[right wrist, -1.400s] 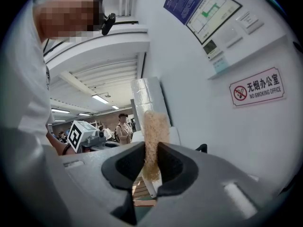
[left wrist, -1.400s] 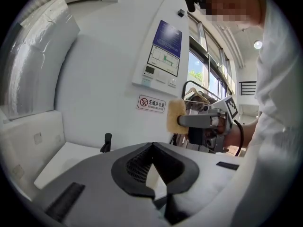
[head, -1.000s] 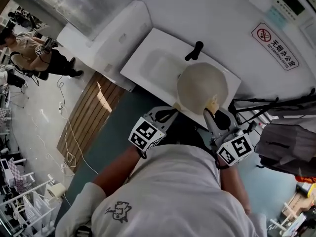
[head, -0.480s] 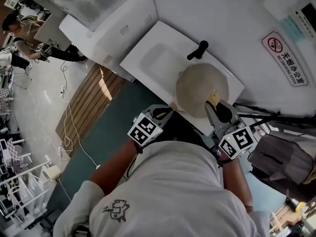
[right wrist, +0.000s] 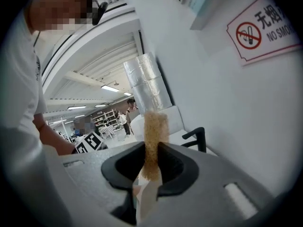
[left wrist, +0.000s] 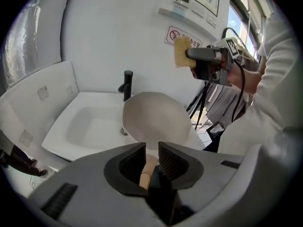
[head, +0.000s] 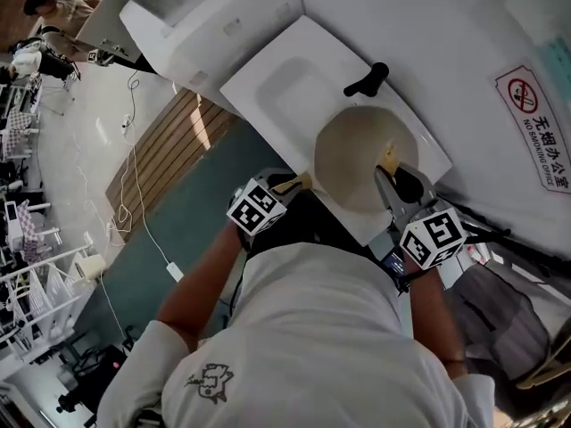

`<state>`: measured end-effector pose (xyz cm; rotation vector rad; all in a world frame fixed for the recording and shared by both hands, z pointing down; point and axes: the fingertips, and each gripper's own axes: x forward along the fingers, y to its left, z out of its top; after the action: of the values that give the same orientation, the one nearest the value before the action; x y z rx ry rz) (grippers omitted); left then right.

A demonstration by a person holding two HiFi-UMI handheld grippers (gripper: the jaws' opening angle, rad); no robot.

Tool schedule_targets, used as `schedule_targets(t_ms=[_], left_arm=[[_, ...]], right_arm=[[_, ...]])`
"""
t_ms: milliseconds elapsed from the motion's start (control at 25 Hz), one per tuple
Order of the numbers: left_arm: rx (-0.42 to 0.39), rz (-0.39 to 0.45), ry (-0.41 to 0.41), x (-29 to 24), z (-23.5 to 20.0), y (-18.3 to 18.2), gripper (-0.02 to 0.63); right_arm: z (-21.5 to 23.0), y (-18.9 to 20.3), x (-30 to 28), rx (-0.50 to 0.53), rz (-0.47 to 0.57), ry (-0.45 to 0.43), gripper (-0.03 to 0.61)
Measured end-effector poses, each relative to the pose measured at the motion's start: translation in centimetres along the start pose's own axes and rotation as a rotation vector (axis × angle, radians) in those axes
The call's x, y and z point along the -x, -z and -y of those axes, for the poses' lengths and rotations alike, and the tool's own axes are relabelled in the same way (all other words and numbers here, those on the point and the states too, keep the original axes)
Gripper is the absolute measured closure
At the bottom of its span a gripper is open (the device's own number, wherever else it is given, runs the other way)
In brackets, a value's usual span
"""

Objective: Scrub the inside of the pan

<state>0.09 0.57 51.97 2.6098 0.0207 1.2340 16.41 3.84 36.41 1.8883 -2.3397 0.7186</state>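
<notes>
White sink fills the middle here, black faucet standing at its back rim, and the pan sits tilted over the sink's faucet end, its round pale body hanging across the front edge (whether it rests on the rim, I can't tell). Left gripper comes in low from the sink's front side and its jaws have just been opening: the pan's wooden handle lies between them, up against one pad with a sliver of daylight on the other side, so not squeezed. Right gripper is up at the pan's far side, above the sink's end, and it's clamped tight on a tan sponge, which sticks up past the jaw tips. From the head view that sponge pokes out just at the pan's rim, close by the faucet.
</notes>
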Motion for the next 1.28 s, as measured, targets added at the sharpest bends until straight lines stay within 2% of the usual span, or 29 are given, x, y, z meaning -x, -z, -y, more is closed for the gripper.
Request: schedule_targets(t_ms=[120, 320, 520, 720, 920, 1000, 1280], left_arm=[[0.013, -0.064, -0.003, -1.1, -0.4, 2.1, 0.504], [0.083, -0.115, 0.026, -2.7, -0.9, 4.5, 0.447], [0.019, -0.202, 0.013, -4.3, -2.3, 7.0, 0.423], [-0.021, -0.252, 0.055, -5.6, -2.5, 8.6, 0.423], [-0.114, -0.299, 0.066, -6.7, -2.5, 9.6, 0.429], [-0.122, -0.304, 0.080, -7.0, -2.6, 9.8, 0.461], [-0.119, -0.313, 0.138, -6.7, -2.2, 9.6, 0.468]], right_arm=[[1.1, 1.4, -0.8, -0.026, -0.036, -0.012, 0.502], [2.7, 3.3, -3.2, -0.058, -0.098, -0.026, 0.500], [4.0, 5.0, -5.6, -0.078, -0.141, -0.014, 0.500], [4.7, 6.8, -7.8, -0.100, -0.186, 0.003, 0.500], [6.6, 9.9, -9.8, -0.119, -0.245, 0.083, 0.500], [7.2, 11.1, -10.7, -0.129, -0.265, 0.106, 0.500], [9.2, 14.7, -13.3, -0.159, -0.339, 0.157, 0.502]])
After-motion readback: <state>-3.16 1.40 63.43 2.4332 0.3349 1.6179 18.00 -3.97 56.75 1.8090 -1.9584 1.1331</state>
